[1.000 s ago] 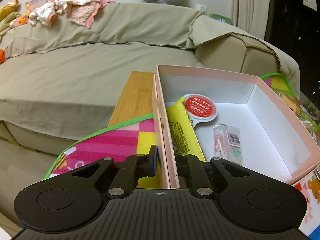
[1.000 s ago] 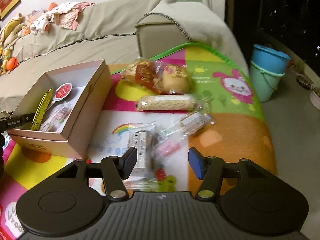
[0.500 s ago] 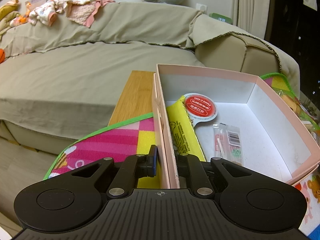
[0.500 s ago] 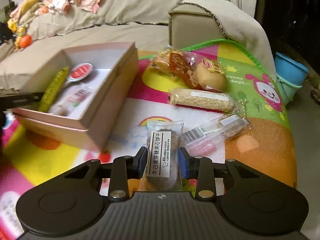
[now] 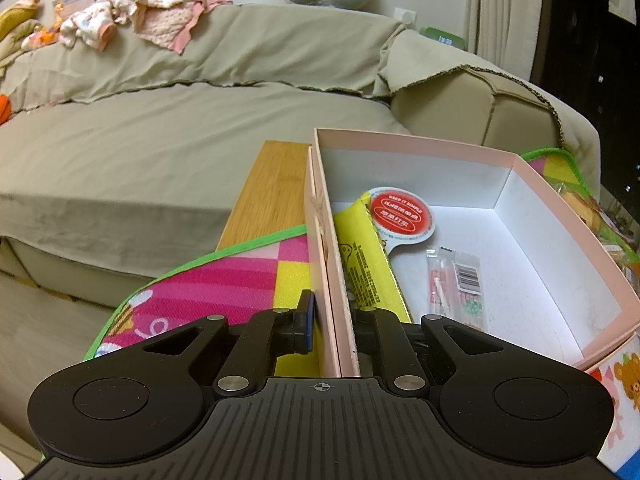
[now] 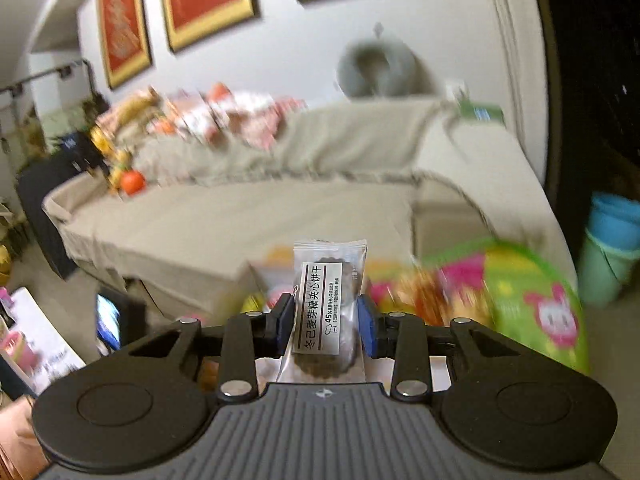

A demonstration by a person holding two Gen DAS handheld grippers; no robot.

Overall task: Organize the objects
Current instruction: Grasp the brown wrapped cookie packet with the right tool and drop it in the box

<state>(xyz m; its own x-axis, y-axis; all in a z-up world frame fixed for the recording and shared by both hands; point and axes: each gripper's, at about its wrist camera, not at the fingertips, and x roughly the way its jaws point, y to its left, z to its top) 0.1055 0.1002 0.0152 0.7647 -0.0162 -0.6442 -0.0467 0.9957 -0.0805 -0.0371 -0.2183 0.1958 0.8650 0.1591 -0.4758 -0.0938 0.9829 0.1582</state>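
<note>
Left gripper (image 5: 334, 324) clamped on near wall of pink box (image 5: 532, 196); yellow packet (image 5: 366, 268), red-label packet (image 5: 400, 214), clear sachet (image 5: 456, 284) inside box. Right gripper (image 6: 326, 322) pinching biscuit packet (image 6: 326, 300), raised above play mat (image 6: 532, 292) beside box.

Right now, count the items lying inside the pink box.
3: a yellow packet against the left wall, a red-labelled round pack beside it, a clear barcoded sachet mid-floor. More may hide behind the left gripper.

Left gripper (image 5: 334, 326) clamped on pink box (image 5: 532, 184) near wall, yellow packet (image 5: 366, 268) just ahead, red-labelled sachet (image 5: 401, 213) beyond
</note>
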